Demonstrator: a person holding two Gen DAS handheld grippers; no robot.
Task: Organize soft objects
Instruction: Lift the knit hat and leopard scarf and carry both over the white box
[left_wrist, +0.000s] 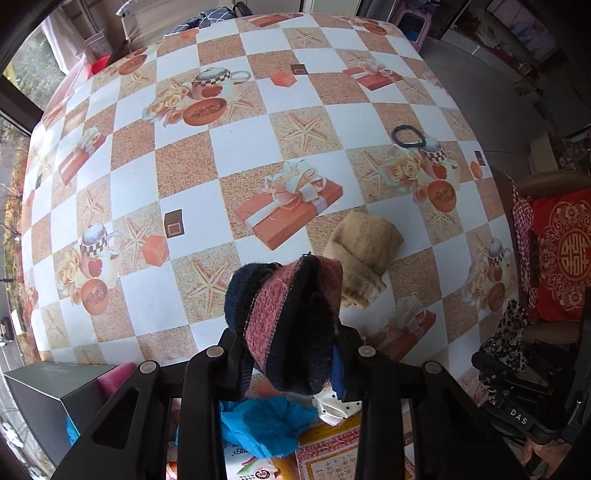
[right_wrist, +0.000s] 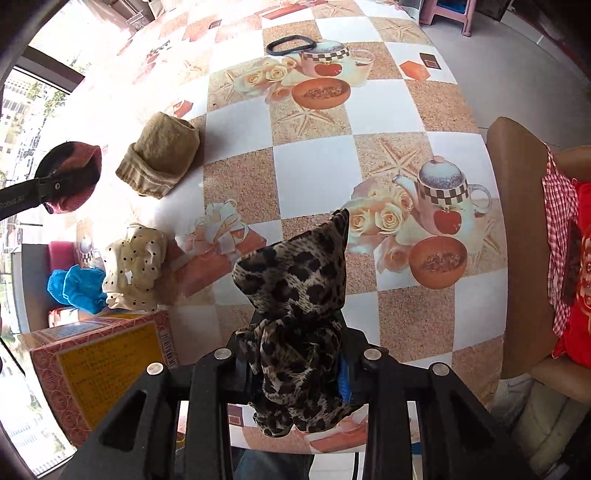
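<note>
My left gripper (left_wrist: 291, 354) is shut on a red and dark blue knitted piece (left_wrist: 291, 314), held above the table near its front edge; it also shows in the right wrist view (right_wrist: 74, 173). My right gripper (right_wrist: 295, 354) is shut on a leopard-print cloth (right_wrist: 295, 288), also seen in the left wrist view (left_wrist: 506, 339). A folded tan cloth (left_wrist: 362, 251) (right_wrist: 162, 155) lies on the table between them. A cream polka-dot cloth (right_wrist: 136, 269) and a blue cloth (right_wrist: 77, 288) (left_wrist: 266, 424) lie by the front edge. A black hair band (left_wrist: 408, 136) (right_wrist: 290, 45) lies farther back.
The table (left_wrist: 184, 166) has a checkered printed cover. A red and yellow box (right_wrist: 96, 362) stands at the front left. A dark box (left_wrist: 48, 391) sits at the left corner. A brown chair (right_wrist: 517, 221) with a red cushion (left_wrist: 565, 254) stands to the right.
</note>
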